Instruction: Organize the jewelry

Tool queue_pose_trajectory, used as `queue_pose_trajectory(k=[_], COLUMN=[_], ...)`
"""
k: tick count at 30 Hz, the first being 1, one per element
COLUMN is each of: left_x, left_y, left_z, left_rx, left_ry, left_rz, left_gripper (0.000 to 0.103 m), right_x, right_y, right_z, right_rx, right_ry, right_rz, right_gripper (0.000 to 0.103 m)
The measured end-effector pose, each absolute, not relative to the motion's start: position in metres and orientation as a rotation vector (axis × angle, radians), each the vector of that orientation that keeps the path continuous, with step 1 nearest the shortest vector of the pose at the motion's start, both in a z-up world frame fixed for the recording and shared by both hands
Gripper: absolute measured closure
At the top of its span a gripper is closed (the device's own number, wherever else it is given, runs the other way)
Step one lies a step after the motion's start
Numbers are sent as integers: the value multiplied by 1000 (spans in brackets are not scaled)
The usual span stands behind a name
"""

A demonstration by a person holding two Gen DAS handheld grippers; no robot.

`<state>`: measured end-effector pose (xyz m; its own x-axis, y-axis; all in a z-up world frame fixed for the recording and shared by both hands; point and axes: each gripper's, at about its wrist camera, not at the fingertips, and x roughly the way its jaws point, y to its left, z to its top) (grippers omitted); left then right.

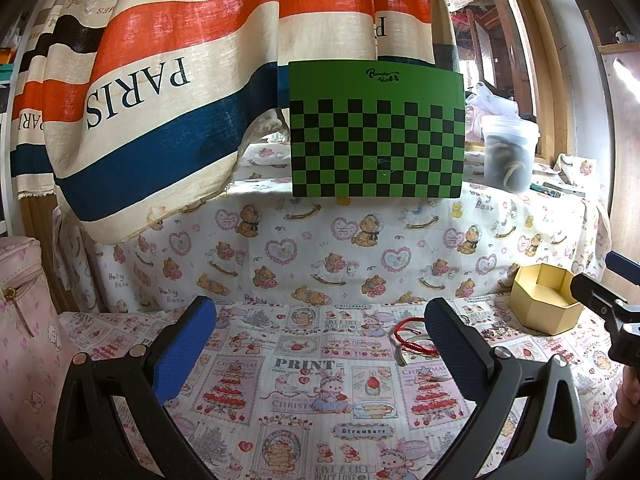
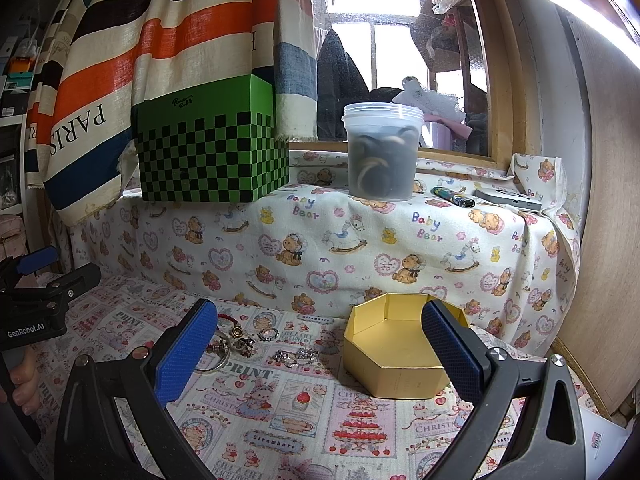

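Now both tools hang over the printed tablecloth [image 2: 280, 420], holding nothing. Left gripper [image 1: 320, 320] has its fingers spread wide, as does the right gripper [image 2: 320, 322]. Jewelry pieces [image 2: 296, 356] and a red cord bracelet [image 1: 408, 340] lie just left of the empty gold octagonal box [image 2: 394, 364].

a striped curtain [image 1: 160, 92] printed "paris" hangs at the back left, its hem draped over the ledge. a green checkered box [image 2: 208, 144] stands on that ledge, touching the curtain. to its right, apart from it, sits a lidded clear tub [image 2: 382, 152] with dark contents, in front of the window [image 2: 372, 32]. further right lie a lighter [image 2: 454, 197] and a flat grey device [image 2: 508, 199]. a bear-print cloth [image 2: 360, 240] covers the ledge; a strawberry-print cloth [image 1: 312, 380] covers the table. a pink bag [image 1: 24, 320] stands at far left.
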<state>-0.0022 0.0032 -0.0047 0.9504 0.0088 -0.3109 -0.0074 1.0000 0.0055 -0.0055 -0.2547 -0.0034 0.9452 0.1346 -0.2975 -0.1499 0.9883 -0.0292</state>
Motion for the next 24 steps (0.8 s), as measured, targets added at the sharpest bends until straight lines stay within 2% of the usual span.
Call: queue_pose_trajectory(k=[24], left_x=[-2], left_y=[3], left_z=[-4], left_rx=[-1], left_ry=[317], left_rz=[-10], left_gripper=[0], right_x=[-5], right_y=[-254], right_z=[-4], right_rx=[-55], right_ry=[303], right_rz=[144], right_gripper=[0])
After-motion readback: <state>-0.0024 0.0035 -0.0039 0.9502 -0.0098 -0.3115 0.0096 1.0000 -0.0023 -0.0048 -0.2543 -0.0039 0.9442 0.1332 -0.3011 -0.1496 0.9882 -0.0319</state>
